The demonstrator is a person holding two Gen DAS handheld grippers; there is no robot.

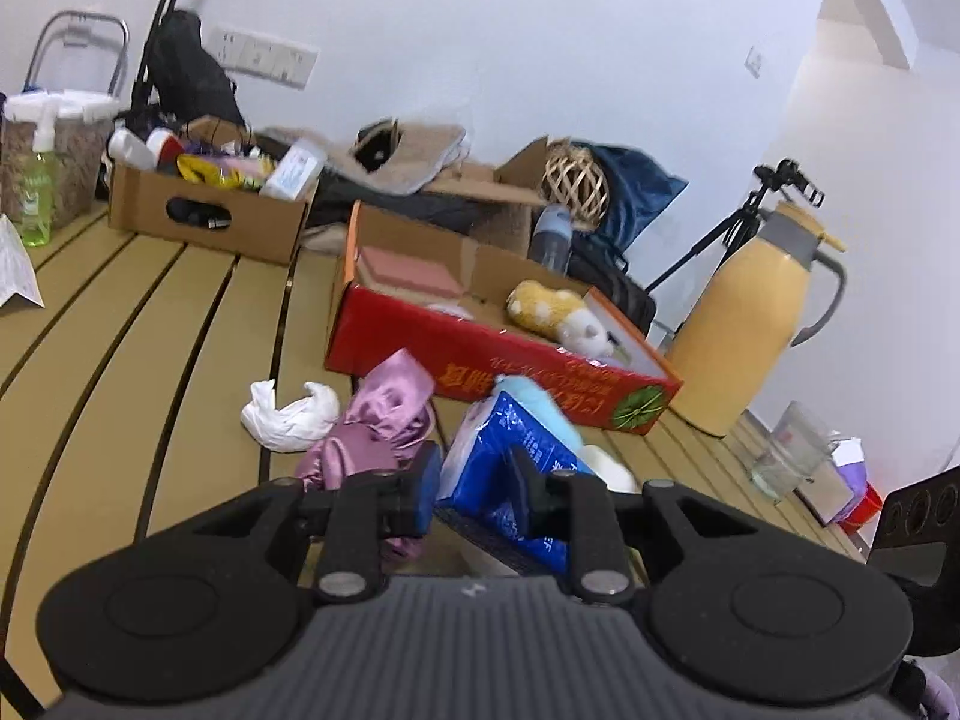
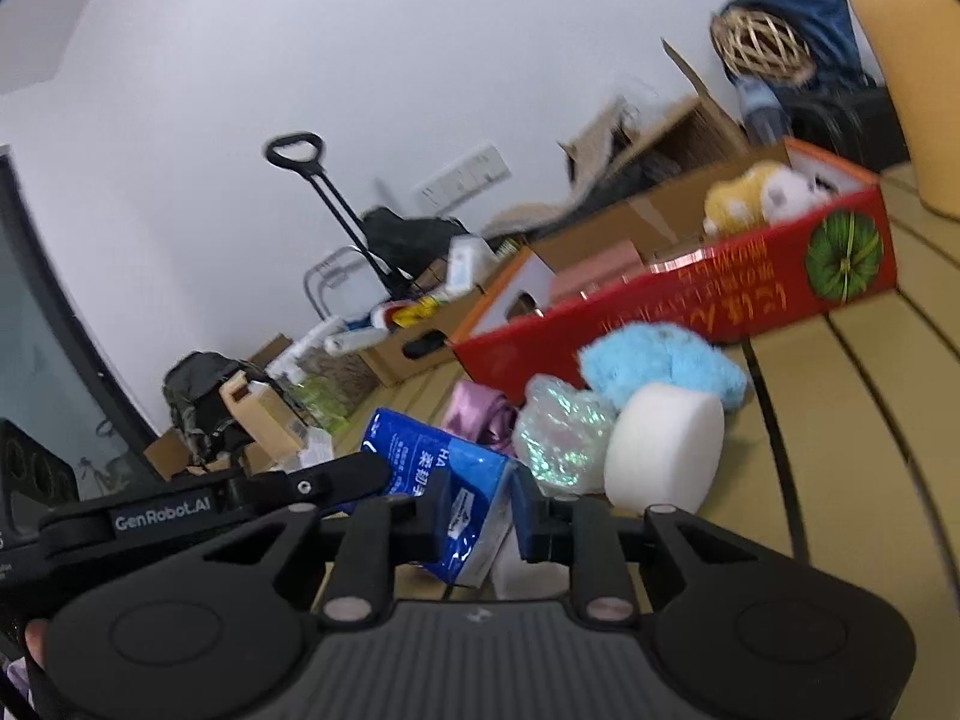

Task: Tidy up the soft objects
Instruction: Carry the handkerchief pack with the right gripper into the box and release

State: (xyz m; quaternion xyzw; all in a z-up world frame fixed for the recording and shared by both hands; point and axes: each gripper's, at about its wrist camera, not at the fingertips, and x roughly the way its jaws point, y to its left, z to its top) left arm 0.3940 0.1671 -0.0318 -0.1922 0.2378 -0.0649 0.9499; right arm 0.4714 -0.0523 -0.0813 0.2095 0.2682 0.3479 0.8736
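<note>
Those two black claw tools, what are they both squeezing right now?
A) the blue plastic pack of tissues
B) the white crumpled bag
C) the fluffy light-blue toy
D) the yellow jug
A: both sets of fingers close on the blue tissue pack, the left gripper from one end and the right gripper from the other, while the fluffy blue toy lies untouched by the red box.
</note>
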